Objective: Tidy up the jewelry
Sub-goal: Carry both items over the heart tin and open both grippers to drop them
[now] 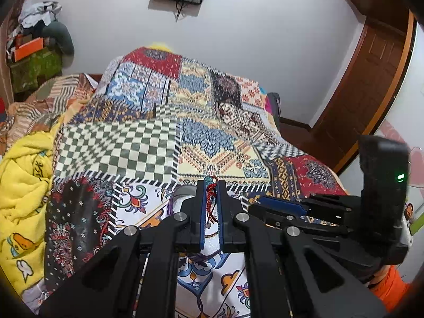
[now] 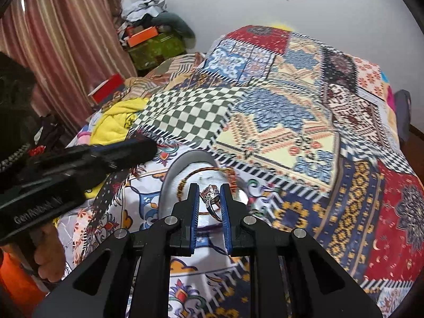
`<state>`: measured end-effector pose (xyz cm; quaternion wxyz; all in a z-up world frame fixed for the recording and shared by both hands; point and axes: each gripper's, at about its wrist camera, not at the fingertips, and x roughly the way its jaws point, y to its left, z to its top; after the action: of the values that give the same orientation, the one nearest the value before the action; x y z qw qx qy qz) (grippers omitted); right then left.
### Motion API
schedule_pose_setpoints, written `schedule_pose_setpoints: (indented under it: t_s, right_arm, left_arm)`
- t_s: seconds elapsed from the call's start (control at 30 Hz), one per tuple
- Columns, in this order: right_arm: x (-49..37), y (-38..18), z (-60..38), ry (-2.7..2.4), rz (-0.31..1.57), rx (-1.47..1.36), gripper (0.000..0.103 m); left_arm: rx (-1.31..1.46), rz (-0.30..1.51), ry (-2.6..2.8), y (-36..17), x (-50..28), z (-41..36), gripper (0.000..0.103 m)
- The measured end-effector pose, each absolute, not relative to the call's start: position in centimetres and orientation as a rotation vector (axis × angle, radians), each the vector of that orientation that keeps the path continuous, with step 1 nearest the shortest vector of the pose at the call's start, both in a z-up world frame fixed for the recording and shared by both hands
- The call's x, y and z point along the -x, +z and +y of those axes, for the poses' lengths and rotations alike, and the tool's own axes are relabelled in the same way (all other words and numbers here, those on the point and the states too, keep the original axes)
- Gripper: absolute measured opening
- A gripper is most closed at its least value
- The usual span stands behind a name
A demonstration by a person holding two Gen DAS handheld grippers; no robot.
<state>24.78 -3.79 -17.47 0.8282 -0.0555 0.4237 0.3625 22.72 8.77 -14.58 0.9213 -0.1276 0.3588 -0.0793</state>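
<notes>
My left gripper (image 1: pixel 211 185) is shut on a red braided thread bracelet (image 1: pixel 210 198) with a teal bead at its top, held above the bed. My right gripper (image 2: pixel 209 189) is shut on a ring (image 2: pixel 211 195) with a sparkling stone cluster, held just over a grey oval tray (image 2: pixel 169 182). An orange-gold beaded bracelet (image 2: pixel 206 171) lies in that tray. The tray's rim also shows in the left wrist view (image 1: pixel 182 191), with a purple band (image 1: pixel 171 206) at its edge. The right gripper shows in the left wrist view (image 1: pixel 267 202), the left gripper in the right wrist view (image 2: pixel 140 145).
A patchwork quilt (image 2: pixel 291 122) covers the bed, with a raised hump at the back. A yellow blanket (image 1: pixel 21 190) lies bunched at the left. A cluttered green box (image 2: pixel 156 45) and curtains (image 2: pixel 61 39) stand beyond the bed. A wooden door (image 1: pixel 371 74) is at the right.
</notes>
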Motion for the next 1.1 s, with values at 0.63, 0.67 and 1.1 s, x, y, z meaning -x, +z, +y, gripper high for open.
schedule_pose_setpoints:
  t_s: [0.63, 0.67, 1.1]
  right_arm:
    - [-25.5, -20.6, -1.6, 0.802, 0.975, 0.16, 0.014]
    - [-25.4, -20.6, -1.5, 0.804, 0.976, 0.168, 0.014]
    - [-24.2, -18.9, -2.7, 0.789, 0.955, 0.165, 0.023]
  left_arm:
    - [0.331, 0.897, -0.238, -19.7, -26.8, 9.3, 0.005]
    - [0.325, 0.899, -0.234, -19.7, -26.8, 9.3, 0.005]
    - [0.26, 0.871, -0.182, -17.3, -25.3, 9.5, 0.016]
